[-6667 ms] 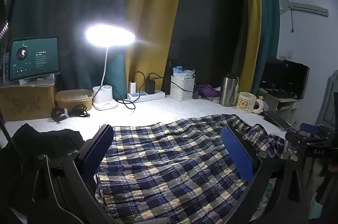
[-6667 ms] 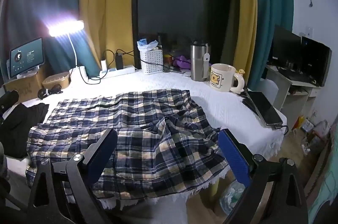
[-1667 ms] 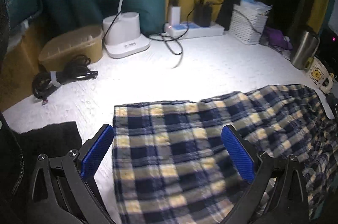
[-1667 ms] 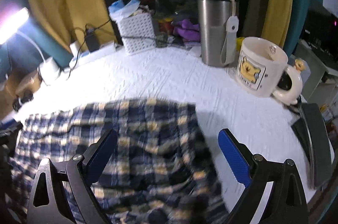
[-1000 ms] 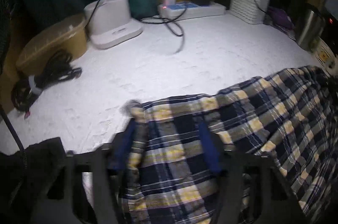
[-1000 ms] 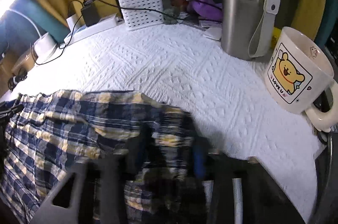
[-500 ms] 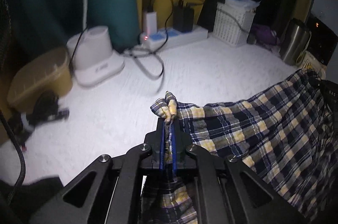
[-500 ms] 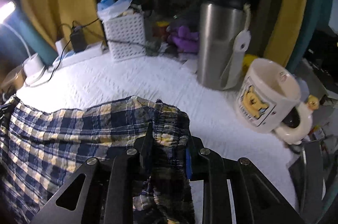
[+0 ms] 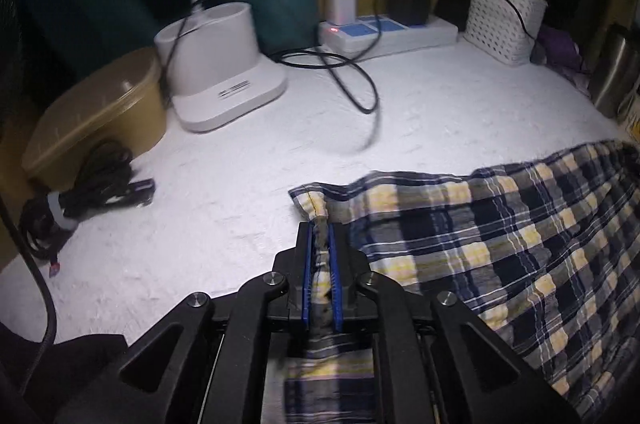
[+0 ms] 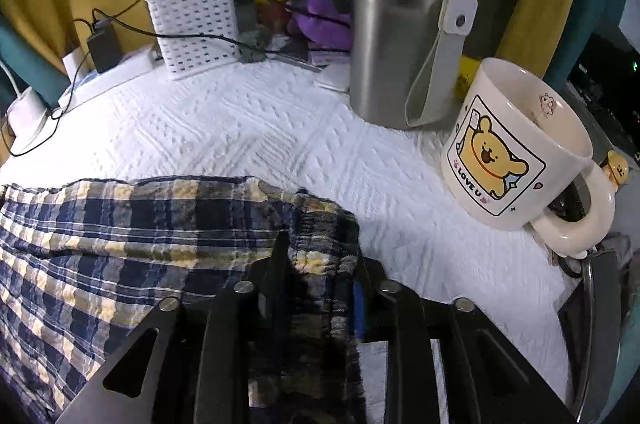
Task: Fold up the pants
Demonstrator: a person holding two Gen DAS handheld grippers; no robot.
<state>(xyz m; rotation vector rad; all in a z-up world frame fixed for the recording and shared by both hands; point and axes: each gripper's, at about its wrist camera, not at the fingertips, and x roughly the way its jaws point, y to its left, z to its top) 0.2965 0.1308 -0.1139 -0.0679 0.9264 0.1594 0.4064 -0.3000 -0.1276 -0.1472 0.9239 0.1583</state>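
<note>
Blue, yellow and white plaid pants (image 9: 500, 244) lie on the white textured tabletop (image 9: 420, 111). My left gripper (image 9: 319, 236) is shut on a hem corner of the pants, bunched between its blue pads. In the right wrist view the pants (image 10: 120, 224) spread to the left. My right gripper (image 10: 320, 244) is shut on the gathered elastic waistband, low over the tabletop (image 10: 260, 135). The cloth hides most of the right pads.
Left wrist view: lamp base (image 9: 222, 79), tan lidded box (image 9: 96, 115), coiled black cable (image 9: 84, 187), power strip (image 9: 388, 31), white basket (image 9: 506, 9), dark garment (image 9: 60, 364). Right wrist view: steel tumbler (image 10: 404, 11), bear mug (image 10: 516, 147), white basket (image 10: 192, 23), tablet (image 10: 596, 324) at the right edge.
Both grippers closed on the pants about a second ago. Since half a second ago both have come down lower and closer to the tabletop with the cloth still held.
</note>
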